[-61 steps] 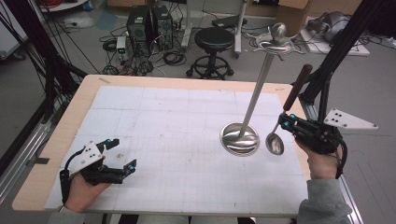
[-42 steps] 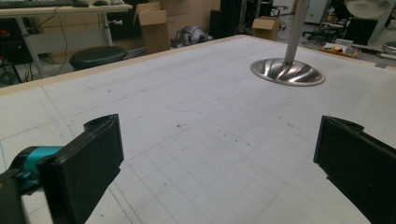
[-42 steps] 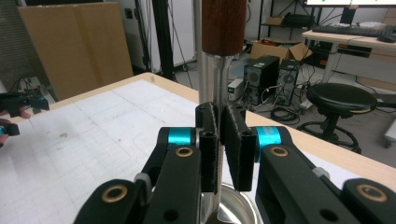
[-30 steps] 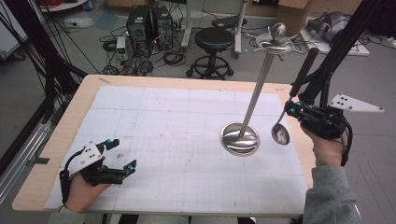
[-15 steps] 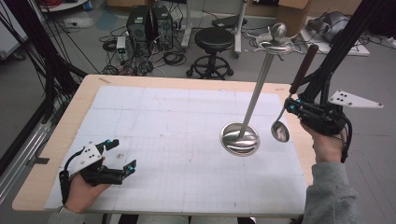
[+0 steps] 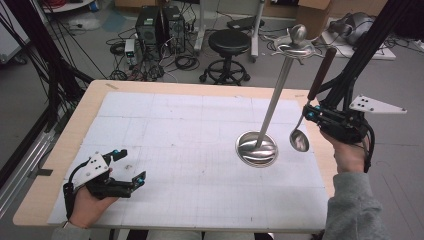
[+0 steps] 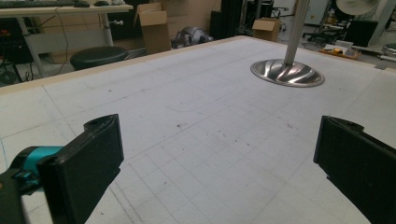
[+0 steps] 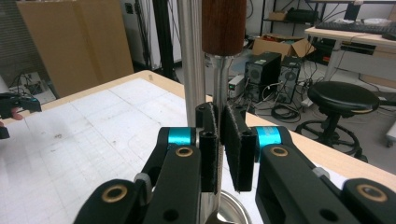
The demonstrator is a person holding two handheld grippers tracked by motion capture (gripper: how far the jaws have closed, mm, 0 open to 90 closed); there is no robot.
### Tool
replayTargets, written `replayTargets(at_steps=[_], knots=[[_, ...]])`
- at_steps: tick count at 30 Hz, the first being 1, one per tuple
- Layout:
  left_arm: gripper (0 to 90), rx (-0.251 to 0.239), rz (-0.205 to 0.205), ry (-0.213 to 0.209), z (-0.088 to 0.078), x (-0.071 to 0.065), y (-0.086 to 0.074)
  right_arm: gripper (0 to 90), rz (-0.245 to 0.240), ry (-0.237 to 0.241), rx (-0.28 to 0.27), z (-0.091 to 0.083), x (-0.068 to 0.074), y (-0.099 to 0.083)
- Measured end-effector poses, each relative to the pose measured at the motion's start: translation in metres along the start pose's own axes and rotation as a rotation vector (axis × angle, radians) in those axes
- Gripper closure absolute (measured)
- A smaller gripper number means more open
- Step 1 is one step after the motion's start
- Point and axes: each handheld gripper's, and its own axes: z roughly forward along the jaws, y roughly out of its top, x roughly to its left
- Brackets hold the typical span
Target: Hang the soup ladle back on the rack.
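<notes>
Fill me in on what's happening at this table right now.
A person works at a table with a gripper in each hand. The right gripper is shut on a ladle with a dark wooden handle, holding it in the air with the bowl hanging down, just right of a metal stand with a round base and a tall pole. The left gripper rests open near the table's front left corner, holding nothing.
</notes>
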Motion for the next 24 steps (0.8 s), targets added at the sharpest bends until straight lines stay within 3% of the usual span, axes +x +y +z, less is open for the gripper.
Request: replayTargets(at_steps=[24], knots=[[2.0, 0.001, 0.001, -0.004, -0.0003, -0.0005, -0.0003, 84.7, -0.023, -0.001, 0.010, 0.0071, 0.0028, 0.0053]])
